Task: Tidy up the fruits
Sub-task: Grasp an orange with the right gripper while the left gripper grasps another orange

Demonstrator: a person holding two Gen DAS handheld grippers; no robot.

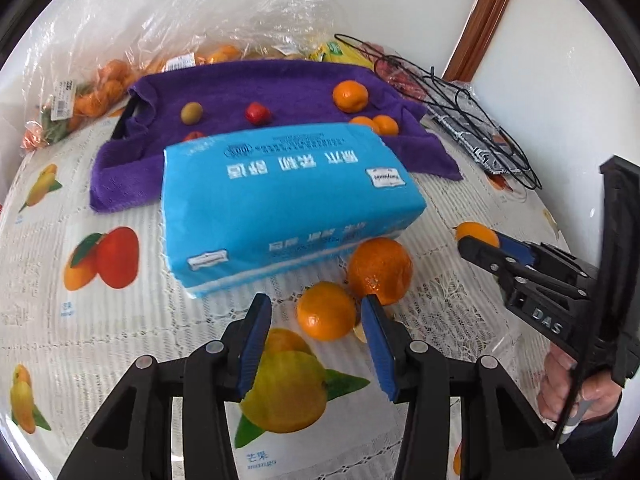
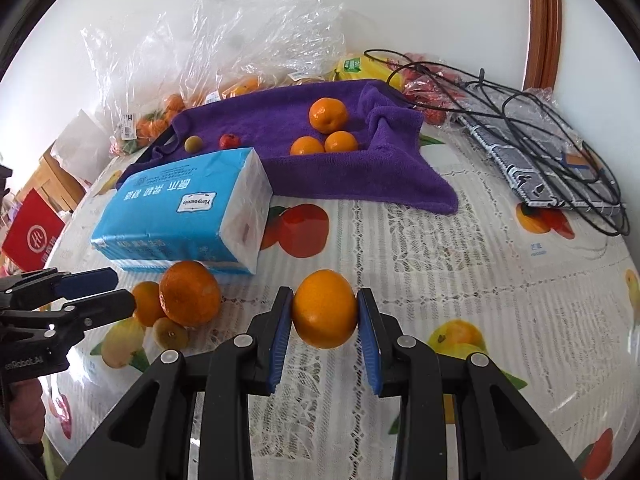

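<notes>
Right gripper jaws clamped on one orange, left gripper jaws parted, nothing gripped, three oranges clustered beside one tissue pack, three more counted on purple towel.

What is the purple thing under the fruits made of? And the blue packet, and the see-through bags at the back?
The purple thing looks like soft terry cloth, probably a towel: fuzzy, matte, and it folds in floppy wrinkles. The blue packet seems wrapped in thin shiny plastic film with soft white paper tissue inside, showing at its end. The see-through bags look like thin crinkly plastic: clear, glossy, full of creases.
</notes>
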